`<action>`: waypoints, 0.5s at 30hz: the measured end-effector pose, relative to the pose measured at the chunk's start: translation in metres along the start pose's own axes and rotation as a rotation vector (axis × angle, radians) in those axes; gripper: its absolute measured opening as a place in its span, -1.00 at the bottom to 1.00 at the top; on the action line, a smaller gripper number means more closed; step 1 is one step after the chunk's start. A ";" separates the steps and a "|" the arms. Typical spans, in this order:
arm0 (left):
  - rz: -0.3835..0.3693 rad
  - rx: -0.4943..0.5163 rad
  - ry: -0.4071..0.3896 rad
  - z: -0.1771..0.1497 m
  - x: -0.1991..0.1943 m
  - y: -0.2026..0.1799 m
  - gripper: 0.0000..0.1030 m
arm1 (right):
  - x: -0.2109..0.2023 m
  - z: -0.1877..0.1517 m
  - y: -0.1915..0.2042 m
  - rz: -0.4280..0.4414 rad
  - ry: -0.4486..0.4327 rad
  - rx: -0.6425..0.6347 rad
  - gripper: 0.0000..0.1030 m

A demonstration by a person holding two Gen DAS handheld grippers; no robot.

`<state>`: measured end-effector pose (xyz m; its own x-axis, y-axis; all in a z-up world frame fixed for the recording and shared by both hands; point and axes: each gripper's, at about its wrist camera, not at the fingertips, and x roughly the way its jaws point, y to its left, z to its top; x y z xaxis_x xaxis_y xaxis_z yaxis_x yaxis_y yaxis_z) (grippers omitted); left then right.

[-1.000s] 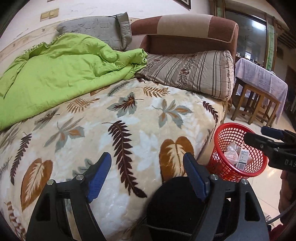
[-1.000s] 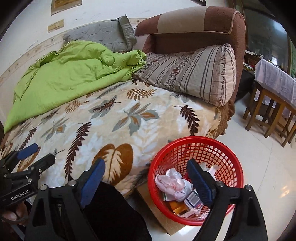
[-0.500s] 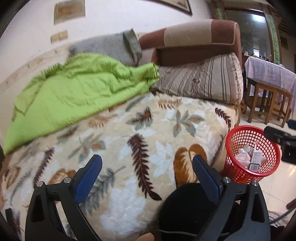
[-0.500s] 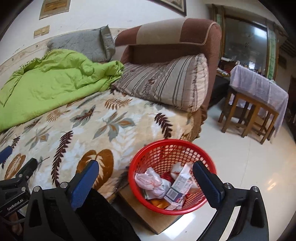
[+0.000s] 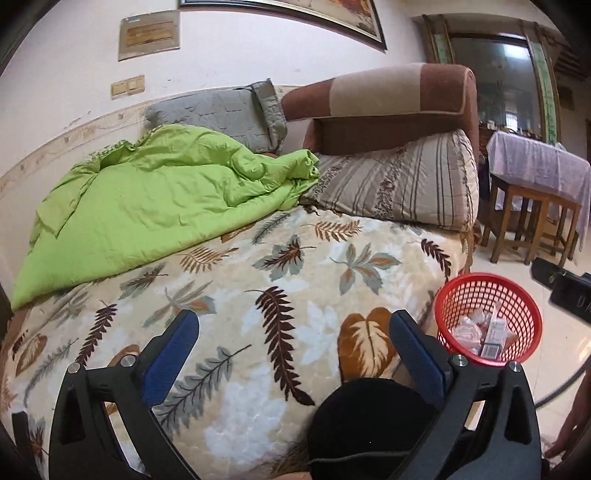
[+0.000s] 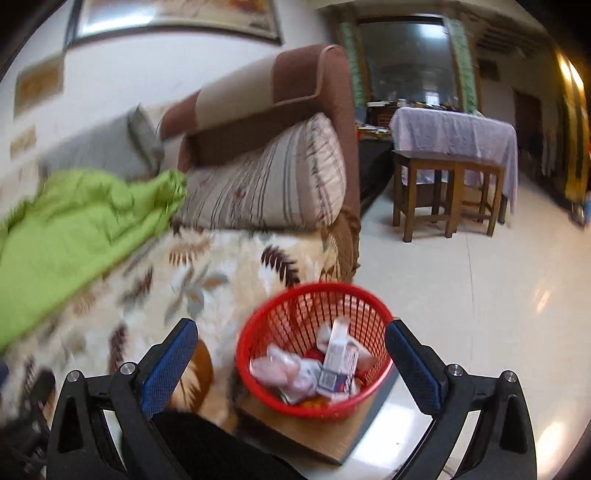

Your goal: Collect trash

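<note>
Your left gripper (image 5: 291,332) is spread wide and empty over the leaf-print blanket (image 5: 236,288), with the red basket (image 5: 487,295) off to its right, on the floor beside the bed. Your right gripper (image 6: 291,341) is also spread wide with nothing in it, and the basket sits just ahead between its fingers, holding a small carton (image 6: 338,358) and crumpled wrappers (image 6: 284,373).

White wall (image 5: 258,48) with a framed picture (image 5: 295,14); leaf-print bed (image 5: 295,280); pale glossy floor (image 6: 480,295); cloth-draped table (image 6: 454,133) over wooden stools (image 6: 443,192).
</note>
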<state>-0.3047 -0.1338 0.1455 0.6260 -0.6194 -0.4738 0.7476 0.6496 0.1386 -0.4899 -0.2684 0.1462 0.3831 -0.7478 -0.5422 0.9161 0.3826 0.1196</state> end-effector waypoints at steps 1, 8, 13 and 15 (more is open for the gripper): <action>0.003 0.020 0.004 -0.001 0.002 -0.002 0.99 | -0.001 -0.001 0.003 -0.009 -0.005 -0.015 0.99; -0.007 0.034 0.038 -0.008 0.015 -0.002 0.99 | 0.004 -0.004 0.005 -0.052 0.006 -0.030 0.99; -0.023 0.001 0.062 -0.011 0.022 0.005 0.99 | 0.006 -0.006 0.005 -0.059 0.018 -0.032 0.99; -0.031 -0.003 0.067 -0.012 0.024 0.006 0.99 | 0.005 -0.006 0.005 -0.059 0.015 -0.034 0.99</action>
<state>-0.2884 -0.1396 0.1249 0.5865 -0.6079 -0.5353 0.7653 0.6324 0.1202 -0.4843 -0.2670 0.1387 0.3265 -0.7614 -0.5601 0.9325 0.3562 0.0593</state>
